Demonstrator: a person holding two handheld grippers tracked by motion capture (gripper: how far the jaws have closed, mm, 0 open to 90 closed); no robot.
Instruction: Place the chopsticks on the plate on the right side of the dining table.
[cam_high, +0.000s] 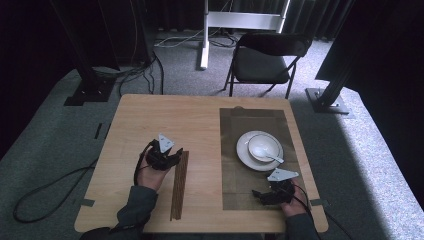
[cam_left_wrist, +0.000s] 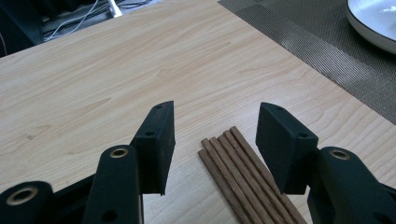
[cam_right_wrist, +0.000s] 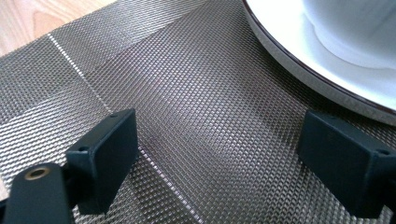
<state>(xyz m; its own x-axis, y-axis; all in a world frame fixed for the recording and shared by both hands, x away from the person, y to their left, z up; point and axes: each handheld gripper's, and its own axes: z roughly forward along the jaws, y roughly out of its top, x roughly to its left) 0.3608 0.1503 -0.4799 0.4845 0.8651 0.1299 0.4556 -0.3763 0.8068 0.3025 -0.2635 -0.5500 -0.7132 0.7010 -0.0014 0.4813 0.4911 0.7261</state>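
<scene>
Chopsticks: bundle of dark brown wooden chopsticks (cam_high: 179, 186), lying flat on the bare wood, long axis running 12 to 6 o'clock, at about 7 o'clock from the table centre; tips in left gripper view (cam_left_wrist: 238, 173) sit between the two jaws, not touched.
Step in hand: judged as left gripper lining up to pick the chopsticks near their far end.
How to do it well: keep the bundle centred in the gap, come down till the pads bracket the sides, close square across the sticks so none roll out; grip the whole bundle, not one stick.
Risk: round sticks lie loose side by side, could fan out if pinched off-centre.
Table: light wooden rectangular table (cam_high: 150, 120), bare on its left half.
Placemat: grey-brown woven rectangular placemat (cam_high: 235, 190), at 3 o'clock on the table, flat, apart from the chopsticks.
Plate: white round plate with dark rim (cam_high: 245, 155) on the placemat, white bowl (cam_high: 265, 146) in it, white spoon (cam_high: 272, 158) resting in the bowl.
Left gripper: black two-jaw left gripper (cam_high: 176, 156), jaws wide apart, holding nothing, just over the chopsticks' top end.
Right gripper: black two-jaw right gripper (cam_high: 259, 195), jaws apart, nothing between them, low over the placemat at 6 o'clock from the plate.
Room: grey carpet, black folding chair (cam_high: 262, 62) at 12 o'clock beyond the table, dark curtains, cables on the floor.
</scene>
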